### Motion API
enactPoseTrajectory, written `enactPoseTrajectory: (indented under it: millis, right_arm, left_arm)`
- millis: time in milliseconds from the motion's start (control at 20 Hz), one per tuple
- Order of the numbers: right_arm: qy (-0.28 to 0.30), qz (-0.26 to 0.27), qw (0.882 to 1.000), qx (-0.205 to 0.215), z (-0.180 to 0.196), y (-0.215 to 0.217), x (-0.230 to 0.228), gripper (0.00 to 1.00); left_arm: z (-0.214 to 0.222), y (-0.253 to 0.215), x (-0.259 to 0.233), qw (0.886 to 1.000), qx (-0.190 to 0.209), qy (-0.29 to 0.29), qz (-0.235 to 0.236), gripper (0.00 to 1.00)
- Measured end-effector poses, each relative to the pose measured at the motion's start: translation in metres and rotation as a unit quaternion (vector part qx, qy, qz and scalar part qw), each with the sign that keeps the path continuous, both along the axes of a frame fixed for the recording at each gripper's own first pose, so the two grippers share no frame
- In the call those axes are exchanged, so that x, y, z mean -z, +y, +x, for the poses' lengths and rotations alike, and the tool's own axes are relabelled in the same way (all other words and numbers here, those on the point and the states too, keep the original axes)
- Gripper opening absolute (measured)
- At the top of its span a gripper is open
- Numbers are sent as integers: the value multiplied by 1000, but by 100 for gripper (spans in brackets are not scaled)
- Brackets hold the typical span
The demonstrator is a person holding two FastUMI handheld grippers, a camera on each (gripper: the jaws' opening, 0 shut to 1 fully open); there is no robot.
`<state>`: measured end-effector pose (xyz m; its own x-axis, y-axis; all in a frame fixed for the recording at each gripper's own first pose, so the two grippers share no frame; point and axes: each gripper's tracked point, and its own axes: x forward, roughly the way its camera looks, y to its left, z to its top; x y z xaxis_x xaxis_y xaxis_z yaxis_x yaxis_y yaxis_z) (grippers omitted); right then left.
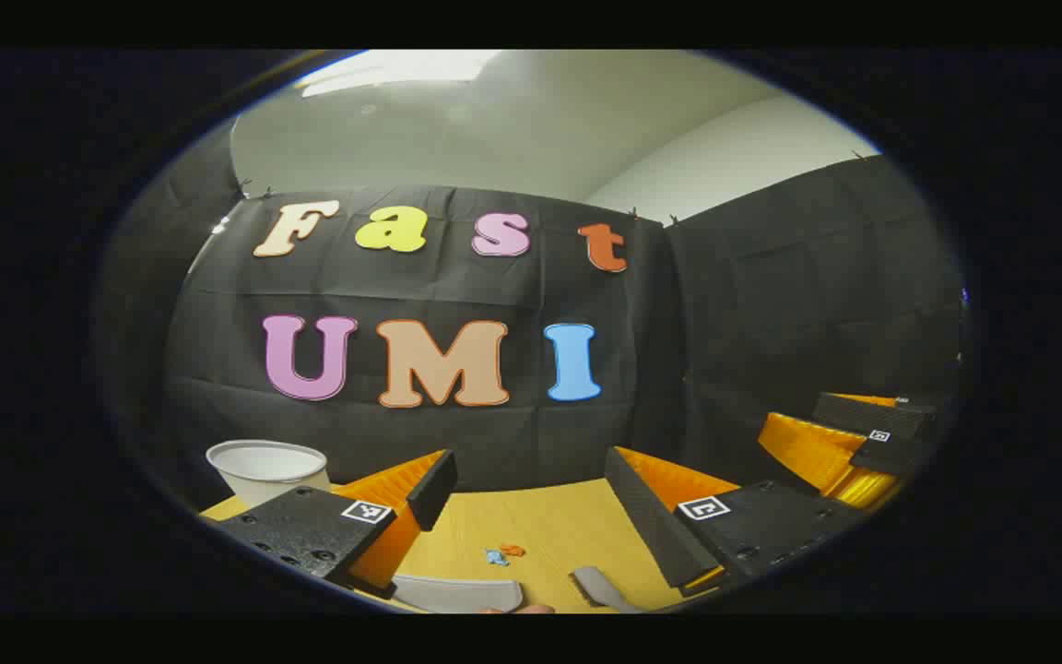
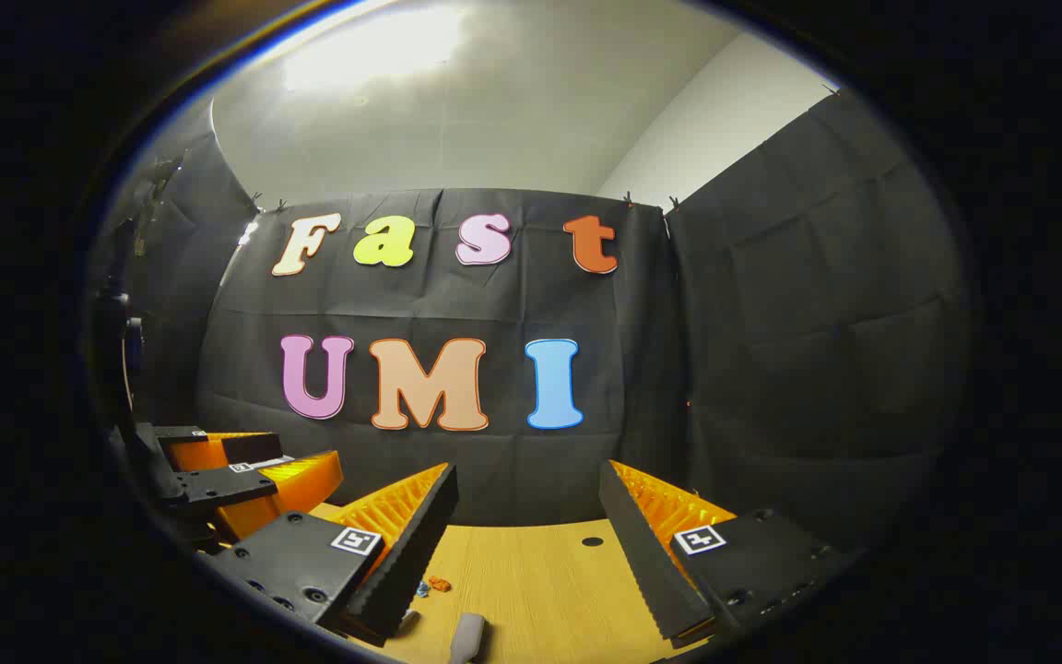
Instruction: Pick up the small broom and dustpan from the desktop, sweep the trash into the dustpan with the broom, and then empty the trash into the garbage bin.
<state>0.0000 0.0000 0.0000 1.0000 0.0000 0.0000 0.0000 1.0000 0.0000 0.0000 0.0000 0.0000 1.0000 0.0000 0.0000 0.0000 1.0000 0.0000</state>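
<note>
1. Left gripper view has our left hand-held gripper (image 1: 531, 516) raised over the worktop (image 1: 559, 530), its fingers wide apart and holding nothing.
2. Taking the trash (image 1: 504, 553) as our landmark: it is a small blue scrap and an orange scrap lying together on the worktop, between the two fingers in this view.
3. Just nearer to us than the trash lies a pale curved piece (image 1: 457, 593), which we judge to be the dustpan's edge, though too little of it shows to be sure.
4. Beside that, to the right of the trash and nearer us, lies a grey handle (image 1: 597, 586), probably the broom's.
5. Well beyond the trash to the left stands the white garbage bin (image 1: 265, 466).
6. Our right hand-held gripper (image 2: 526, 544) also hangs with its fingers apart and empty; in the right gripper view the trash sits just inside its left finger, with a grey handle end nearer us.
7. We judge the task to be at its very start: neither tool is picked up, the trash is unswept, and nothing is emptied.
8. All steps are left: grasping, sweeping, tipping.
</note>
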Motion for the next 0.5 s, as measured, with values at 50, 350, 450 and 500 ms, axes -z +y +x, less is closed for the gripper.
enactPoseTrajectory:
  millis: [50, 350, 450, 500]
  right_arm:
    - [0, 1, 1000, -1, 1, 1, 0, 99]
    - [3, 5, 1000, -6, 1, 4, 3, 99]
    - [2, 2, 1000, -10, 2, 8, 2, 99]
    - [2, 1, 1000, -12, 1, 10, 2, 99]
  left_arm:
    - [0, 1, -2, 1000, -1, -2, 1, 96]
    - [-2, 7, 4, 1000, -9, 6, -4, 96]
    - [-2, 12, -1, 1000, -14, 2, 0, 96]
    - [-2, 14, -1, 1000, -17, -1, 2, 96]
